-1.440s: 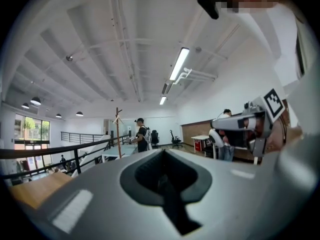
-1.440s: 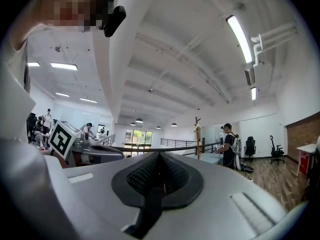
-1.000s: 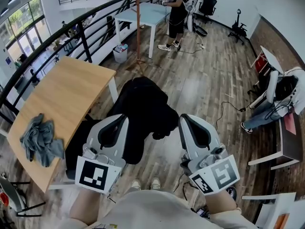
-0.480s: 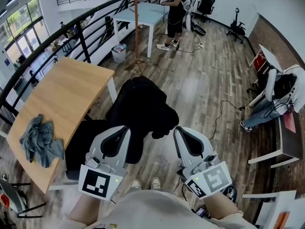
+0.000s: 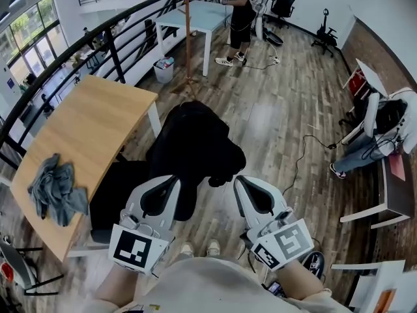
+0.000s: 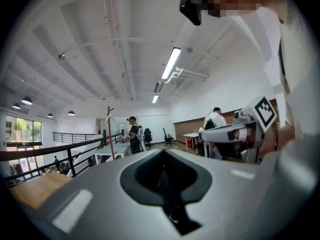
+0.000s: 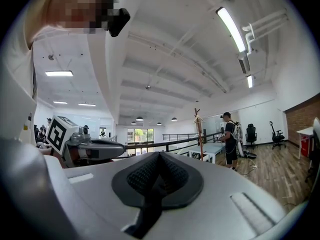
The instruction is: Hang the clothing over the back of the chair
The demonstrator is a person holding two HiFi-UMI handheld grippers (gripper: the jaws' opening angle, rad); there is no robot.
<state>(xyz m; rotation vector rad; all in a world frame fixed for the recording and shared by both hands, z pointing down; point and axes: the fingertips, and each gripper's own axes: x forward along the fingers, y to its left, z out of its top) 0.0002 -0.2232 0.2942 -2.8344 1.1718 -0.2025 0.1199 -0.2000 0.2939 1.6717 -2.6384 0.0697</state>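
Note:
A black garment (image 5: pixel 195 142) lies draped over the back of a dark chair (image 5: pixel 114 197) beside the wooden table. My left gripper (image 5: pixel 159 197) is held just in front of the garment's lower left edge, apart from it, jaws together with nothing in them. My right gripper (image 5: pixel 254 194) hovers to the right of the garment's hanging end, also shut and empty. The left gripper view shows closed jaws (image 6: pixel 165 184) pointing level into the room, and the right gripper view shows the same (image 7: pixel 157 176). Neither gripper view shows the garment.
A wooden table (image 5: pixel 85 135) at left carries a crumpled grey cloth (image 5: pixel 55 191). A black railing (image 5: pixel 111 44) runs behind it. Further off stand a coat-stand pole (image 5: pixel 187 31), a white table (image 5: pixel 195 18) and a person (image 5: pixel 244 12). A cable (image 5: pixel 306 149) trails over the floor.
Both grippers have sunk and drawn back toward my body in the head view. The garment stays draped on the chair, unmoved.

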